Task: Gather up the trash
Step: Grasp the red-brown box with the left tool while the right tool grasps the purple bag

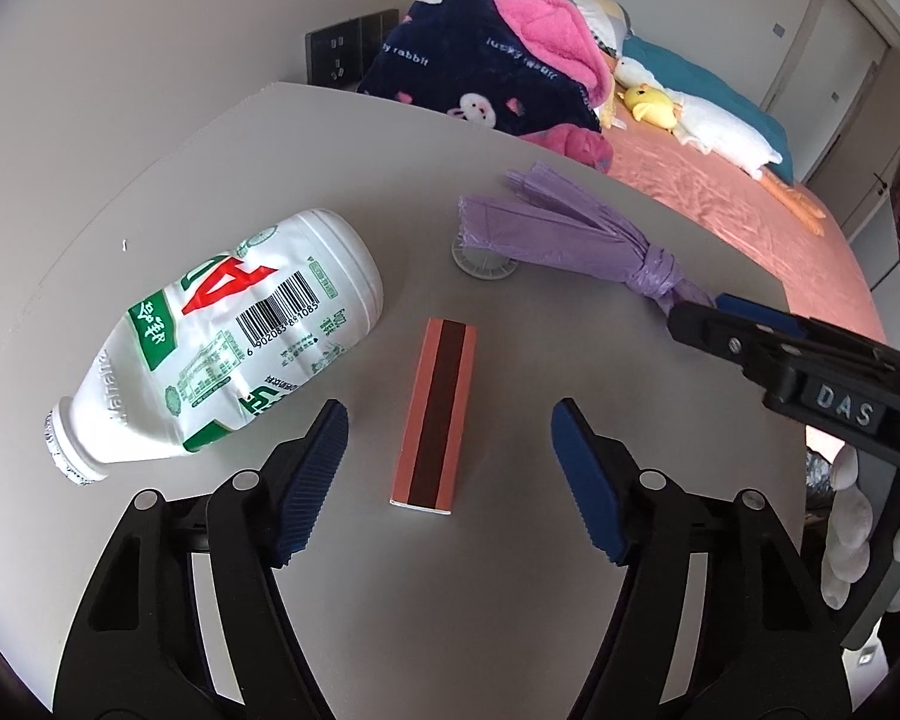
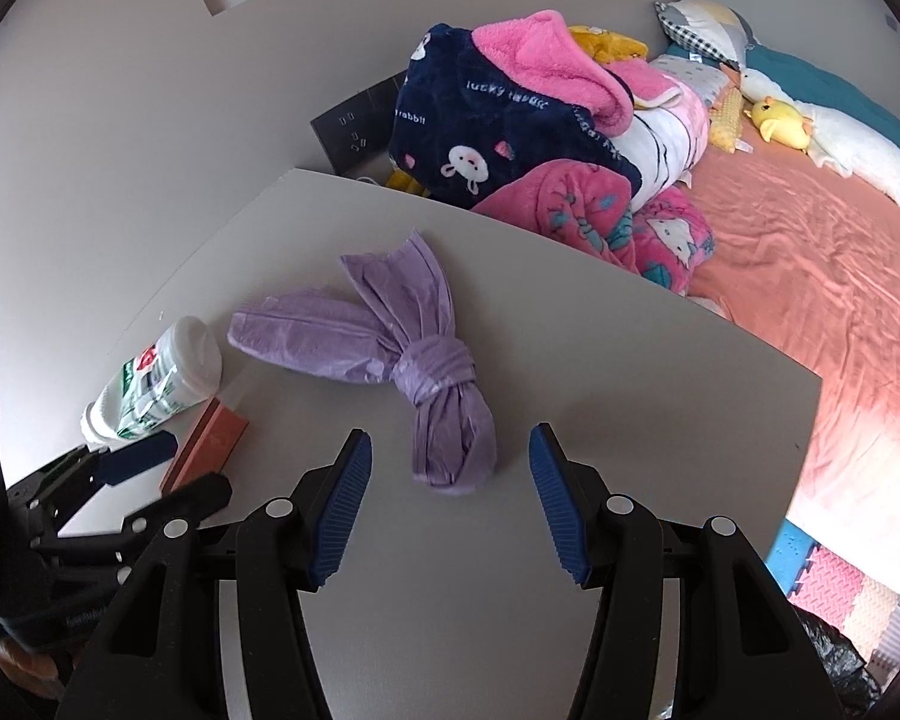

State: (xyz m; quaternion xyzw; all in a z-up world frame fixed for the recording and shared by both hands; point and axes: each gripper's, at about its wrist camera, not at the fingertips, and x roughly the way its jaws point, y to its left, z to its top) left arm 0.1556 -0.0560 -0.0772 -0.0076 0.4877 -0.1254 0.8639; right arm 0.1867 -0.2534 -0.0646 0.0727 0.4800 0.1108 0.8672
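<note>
left gripper (image 1: 450, 468) jaws wide, empty; pink box (image 1: 433, 414) dead ahead between them, long axis near-to-far | right gripper (image 2: 450, 486) half-open over knotted purple bag (image 2: 444, 414); holding nothing

Bare table (image 1: 426, 618) lies open either side of the box (image 1: 432, 414); bottle (image 1: 222, 336) crowds the left, knotted bag (image 1: 576, 234) the right.

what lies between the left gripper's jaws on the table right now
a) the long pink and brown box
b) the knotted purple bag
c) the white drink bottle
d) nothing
a: the pink and brown box lies lengthwise in the gap of the open left gripper, untouched; the bottle lies off to one side.
</note>
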